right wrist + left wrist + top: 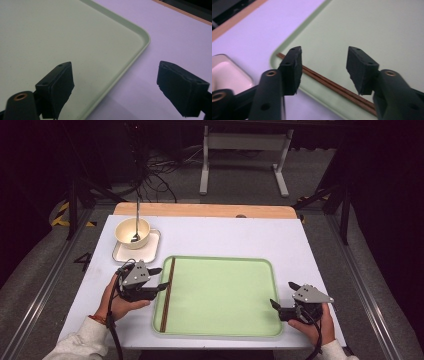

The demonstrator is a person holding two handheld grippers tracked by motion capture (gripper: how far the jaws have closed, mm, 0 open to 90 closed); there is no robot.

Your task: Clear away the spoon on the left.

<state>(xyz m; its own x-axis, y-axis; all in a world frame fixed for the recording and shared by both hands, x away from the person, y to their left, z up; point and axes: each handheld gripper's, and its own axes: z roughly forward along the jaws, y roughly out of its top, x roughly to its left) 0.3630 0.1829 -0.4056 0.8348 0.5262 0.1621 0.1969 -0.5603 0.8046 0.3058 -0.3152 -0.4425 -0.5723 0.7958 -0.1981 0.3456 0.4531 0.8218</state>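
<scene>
While the bench (225, 232) carries a green tray (220, 295) along its near edge, a small white tray (150, 251) sits at the far left corner, holding a bowl (132, 232) with a spoon (136, 220). Brown chopsticks (167, 292) lie along the green tray's left edge. Left gripper (161, 279) gapes over them; right gripper (280, 301), jaws apart, straddles the right rim.

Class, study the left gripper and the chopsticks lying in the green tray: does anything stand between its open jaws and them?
Nothing visible does. The left gripper hangs open over the chopsticks, which lie bare along the green tray edge.
</scene>
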